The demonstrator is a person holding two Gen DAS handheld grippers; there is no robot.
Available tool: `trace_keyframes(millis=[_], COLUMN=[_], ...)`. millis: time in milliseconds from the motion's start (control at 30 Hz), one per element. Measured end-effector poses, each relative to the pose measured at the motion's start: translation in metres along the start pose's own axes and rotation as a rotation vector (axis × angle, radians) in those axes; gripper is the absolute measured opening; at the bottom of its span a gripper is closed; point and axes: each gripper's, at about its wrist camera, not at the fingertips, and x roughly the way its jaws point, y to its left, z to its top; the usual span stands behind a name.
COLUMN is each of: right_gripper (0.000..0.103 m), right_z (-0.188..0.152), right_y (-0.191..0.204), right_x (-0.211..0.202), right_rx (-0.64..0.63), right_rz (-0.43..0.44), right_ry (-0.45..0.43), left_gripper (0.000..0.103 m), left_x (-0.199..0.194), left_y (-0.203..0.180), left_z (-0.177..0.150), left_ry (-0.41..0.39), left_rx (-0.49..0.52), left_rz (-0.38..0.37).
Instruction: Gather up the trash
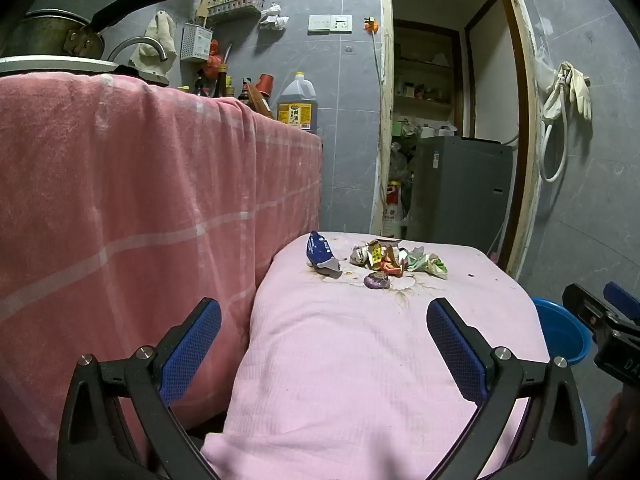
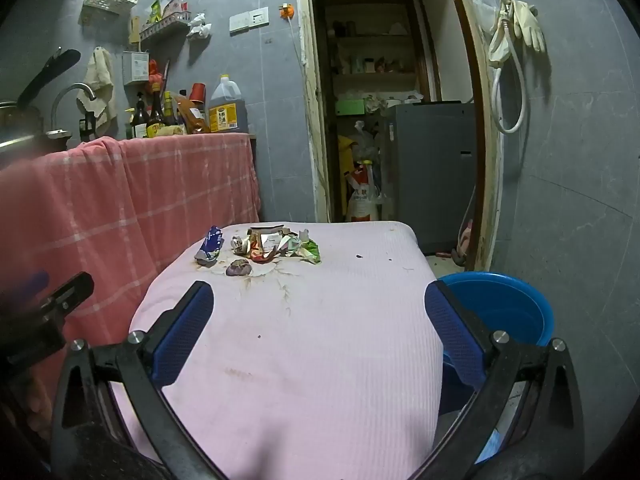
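Across the pink-draped table (image 1: 360,360) that fills the lower part of both views, nothing has yet been picked up, so by my reading the job stands at its very start: the approach. Beside the table on its right sits the blue basin (image 2: 508,308), which looks like the likely place for the rubbish, though that is a guess. Left of the table hangs the red checked cloth (image 1: 140,200) over a counter. All the trash lies together near the far edge of the table, well apart from both tools: the heap of crumpled wrappers (image 1: 396,260) in the middle, the blue wrapper (image 1: 320,254) just to its left, and the small purple lump (image 1: 376,280) just in front of the heap, on a stained patch of the cloth. Next, one tool has to reach forward over the table, come down on a single piece so that it lies between the pads, and close; the purple lump and the blue wrapper stand free of the heap and seem the easier first picks. Each tool is held low at the near edge, pointing forward and slightly down. On the left gripper (image 1: 324,344) the tongs stand wide apart with nothing between them; on the right gripper (image 2: 320,328) they likewise stand wide apart and empty, its right pad over the basin's rim.
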Motion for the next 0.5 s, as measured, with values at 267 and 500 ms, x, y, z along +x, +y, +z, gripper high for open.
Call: trace_keyframes(millis=[267,500], right_gripper=[0.103,0.103], right_z=[0.0002,0.0], right_y=[-0.0003,-0.0002], right_x=[0.0001,-0.0002], right_rx=[-0.003,-0.003], right_rz=[-0.001,-0.001], right_ry=[0.004,0.004], left_gripper=[0.101,0.101], left_x=[0.0005,-0.0036], left_y=[-0.0053,-0.0001], left_z=[-0.0002,-0.0004], left_ry=[-0.005,-0.008], left_rx=[0.002,-0.015], left_rz=[0.008,-0.006])
